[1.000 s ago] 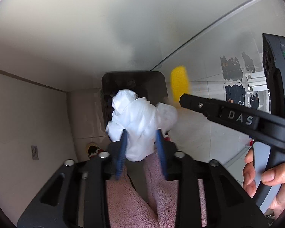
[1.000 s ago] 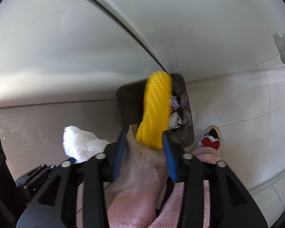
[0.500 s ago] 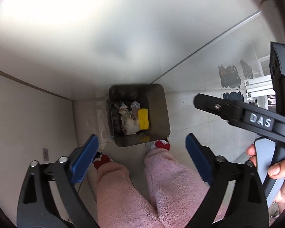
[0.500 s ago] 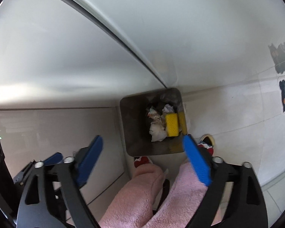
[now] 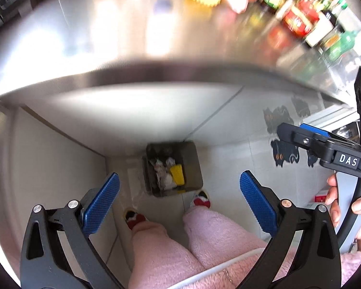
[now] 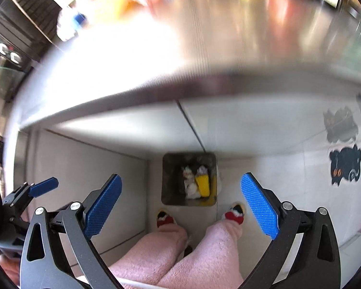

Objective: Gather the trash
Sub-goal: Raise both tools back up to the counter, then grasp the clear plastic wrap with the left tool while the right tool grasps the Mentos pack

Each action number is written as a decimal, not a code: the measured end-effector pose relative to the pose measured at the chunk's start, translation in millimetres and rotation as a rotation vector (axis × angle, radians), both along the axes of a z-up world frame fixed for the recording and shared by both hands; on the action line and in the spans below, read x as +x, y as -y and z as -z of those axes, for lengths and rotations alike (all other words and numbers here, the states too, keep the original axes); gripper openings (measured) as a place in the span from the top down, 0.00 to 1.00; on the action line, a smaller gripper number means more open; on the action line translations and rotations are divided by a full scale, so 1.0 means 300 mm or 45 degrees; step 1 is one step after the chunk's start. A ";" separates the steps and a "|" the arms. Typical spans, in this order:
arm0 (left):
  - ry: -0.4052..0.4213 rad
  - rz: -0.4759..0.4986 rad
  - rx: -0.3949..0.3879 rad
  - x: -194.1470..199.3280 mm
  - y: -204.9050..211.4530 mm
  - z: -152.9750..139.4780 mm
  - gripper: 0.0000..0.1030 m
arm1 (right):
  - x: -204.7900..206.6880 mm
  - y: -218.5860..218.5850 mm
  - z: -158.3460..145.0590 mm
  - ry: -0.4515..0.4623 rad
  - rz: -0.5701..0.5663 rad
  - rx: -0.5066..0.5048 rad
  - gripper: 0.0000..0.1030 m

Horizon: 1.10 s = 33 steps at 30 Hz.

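The left gripper [image 5: 179, 193] points steeply down at the floor, and its jaws are opening: the blue pads [image 5: 101, 201] stand wide apart with nothing between them. The right gripper [image 6: 180, 197] points down the same way, its jaws also opening, pads far apart and empty. In the left wrist view the right gripper shows at 3 o'clock, held by a hand [image 5: 349, 209].

Below both, at the centre of each view, a dark square trash bin [image 5: 192, 163] stands on the tiled floor [image 5: 228, 163] against the foot of a pale cabinet. Inside it lie a yellow ribbed piece of trash [image 6: 202, 185] and crumpled white paper [image 6: 192, 189] touching it on the 9 o'clock side, among other scraps too small to tell.

At 6 o'clock are the person's pink fleece legs [image 5: 175, 248] and red-and-white slippers [image 5: 201, 198], just beside the bin. A steel surface [image 6: 204, 48] fills the 12 o'clock half, blurred; bottles [image 5: 325, 24] stand at 1 o'clock.
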<state>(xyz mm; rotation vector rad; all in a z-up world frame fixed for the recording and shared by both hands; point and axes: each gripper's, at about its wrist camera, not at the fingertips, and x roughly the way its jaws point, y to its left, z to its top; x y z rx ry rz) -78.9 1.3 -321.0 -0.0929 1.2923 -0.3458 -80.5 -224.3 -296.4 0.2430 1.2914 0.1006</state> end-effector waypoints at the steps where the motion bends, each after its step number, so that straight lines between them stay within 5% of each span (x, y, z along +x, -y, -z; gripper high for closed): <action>1: 0.025 -0.010 -0.004 0.005 -0.009 -0.036 0.08 | 0.005 0.007 -0.038 0.027 -0.002 -0.004 0.03; 9: 0.212 -0.063 0.004 0.120 -0.060 -0.301 0.08 | 0.107 0.000 -0.310 0.252 -0.015 -0.046 0.03; 15: 0.291 -0.105 0.035 0.288 -0.094 -0.387 0.08 | 0.271 0.001 -0.391 0.363 -0.047 -0.122 0.03; 24: 0.350 -0.132 0.081 0.578 -0.122 -0.398 0.09 | 0.528 0.035 -0.384 0.386 -0.041 -0.213 0.03; 30: 0.336 -0.136 0.119 0.751 -0.103 -0.333 0.24 | 0.674 0.048 -0.314 0.349 -0.026 -0.242 0.03; 33: 0.328 -0.154 0.150 0.819 -0.100 -0.294 0.34 | 0.719 0.046 -0.282 0.328 -0.023 -0.237 0.11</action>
